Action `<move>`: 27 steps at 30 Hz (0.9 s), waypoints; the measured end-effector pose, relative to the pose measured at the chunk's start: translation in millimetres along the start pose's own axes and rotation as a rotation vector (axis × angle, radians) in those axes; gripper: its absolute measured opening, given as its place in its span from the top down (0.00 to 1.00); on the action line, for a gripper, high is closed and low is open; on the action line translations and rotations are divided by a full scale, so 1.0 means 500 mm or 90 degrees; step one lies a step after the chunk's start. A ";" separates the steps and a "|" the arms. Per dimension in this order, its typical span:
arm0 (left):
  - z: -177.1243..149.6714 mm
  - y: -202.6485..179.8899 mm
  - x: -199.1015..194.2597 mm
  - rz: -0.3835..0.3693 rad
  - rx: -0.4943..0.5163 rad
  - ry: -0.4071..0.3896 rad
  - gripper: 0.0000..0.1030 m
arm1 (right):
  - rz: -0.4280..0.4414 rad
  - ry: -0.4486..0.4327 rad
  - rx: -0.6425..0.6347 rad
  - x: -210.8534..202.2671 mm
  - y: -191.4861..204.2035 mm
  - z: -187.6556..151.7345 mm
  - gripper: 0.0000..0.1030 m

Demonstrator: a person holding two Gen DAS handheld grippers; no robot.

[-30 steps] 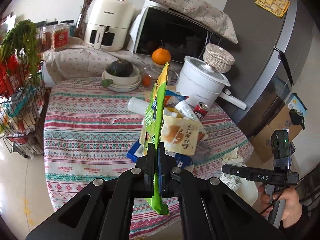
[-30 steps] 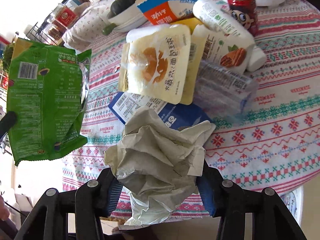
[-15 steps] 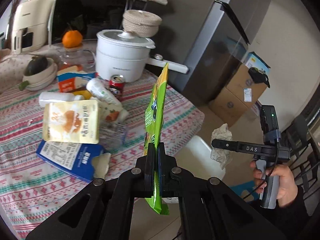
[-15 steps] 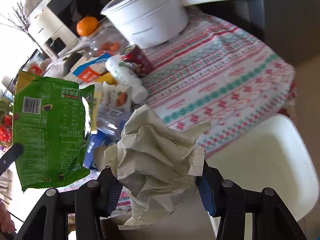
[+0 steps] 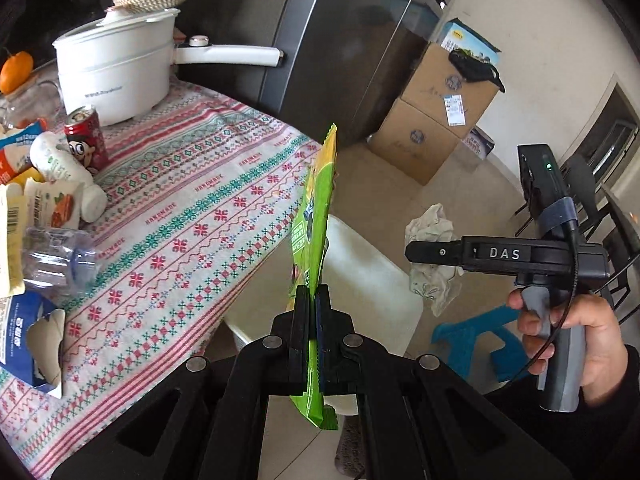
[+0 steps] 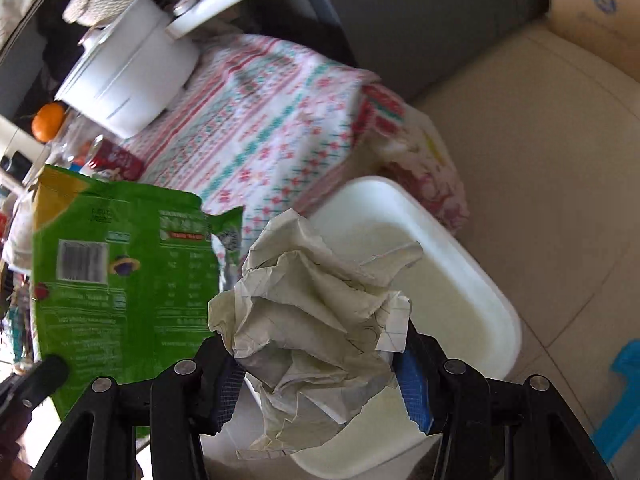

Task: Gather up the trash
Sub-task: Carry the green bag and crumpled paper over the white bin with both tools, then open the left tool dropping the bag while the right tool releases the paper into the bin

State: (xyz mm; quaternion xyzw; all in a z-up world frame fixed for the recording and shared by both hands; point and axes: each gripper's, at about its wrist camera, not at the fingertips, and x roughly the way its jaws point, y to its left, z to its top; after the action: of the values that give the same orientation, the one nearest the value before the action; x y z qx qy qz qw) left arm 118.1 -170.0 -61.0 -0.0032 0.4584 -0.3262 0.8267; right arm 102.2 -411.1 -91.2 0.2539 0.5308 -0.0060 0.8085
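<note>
White bin (image 6: 460,280) beside table (image 5: 208,184); left gripper (image 5: 314,332) clamping green wrapper (image 5: 314,232), right gripper (image 6: 316,364) squeezing crumpled paper (image 6: 312,312).

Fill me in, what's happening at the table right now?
A person is clearing trash with a handheld gripper in each hand. The left gripper is clamped on a flat green snack bag, and the right gripper is squeezing a crumpled wad of paper. Both pieces are held off the table's edge, over a white bin on the floor. More trash remains on the tablecloth: a red can, a clear plastic bottle and a few wrappers.
</note>
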 end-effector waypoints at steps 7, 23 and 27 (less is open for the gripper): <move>-0.005 -0.020 0.084 0.017 0.033 0.018 0.98 | -0.023 0.017 0.029 0.014 -0.036 -0.005 0.44; -0.010 -0.015 0.098 0.081 0.059 0.026 0.66 | -0.034 0.027 0.034 0.028 -0.041 -0.004 0.42; -0.010 -0.003 0.048 0.103 0.057 -0.003 0.44 | -0.040 0.032 0.032 0.035 -0.039 -0.002 0.42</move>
State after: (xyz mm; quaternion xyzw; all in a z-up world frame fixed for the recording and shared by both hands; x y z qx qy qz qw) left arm 122.4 -182.5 -81.5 0.0701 0.4399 -0.2788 0.8508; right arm 103.7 -423.3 -114.7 0.2575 0.5585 -0.0382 0.7876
